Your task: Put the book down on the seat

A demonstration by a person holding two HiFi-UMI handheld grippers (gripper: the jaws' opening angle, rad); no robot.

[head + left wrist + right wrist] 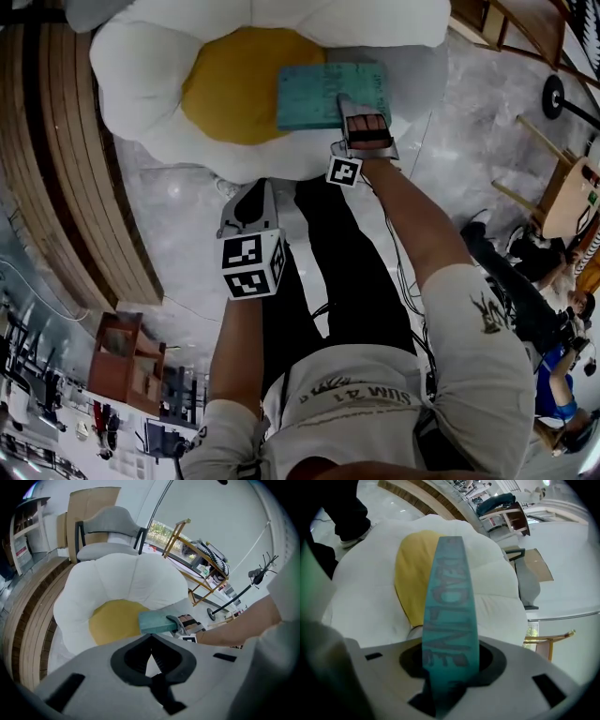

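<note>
A teal book [328, 94] lies flat over the right side of the seat's yellow centre [234, 84] and the white petal beside it. My right gripper [349, 103] is shut on the book's near edge, one finger on its cover. In the right gripper view the book's spine [450, 602] runs out from between the jaws over the seat [365, 597]. Whether the book touches the cushion I cannot tell. My left gripper [251, 195] hangs nearer me, above the floor before the seat, shut and holding nothing. In the left gripper view, its jaws [151, 641] point at the book [157, 621].
The seat is a flower-shaped cushion with white petals [141, 66]. A curved wooden platform [56, 169] runs along the left. A wooden chair [562, 187] and a lamp base [555, 94] stand at the right, with seated people [544, 309] below. A grey chair [108, 531] stands behind the seat.
</note>
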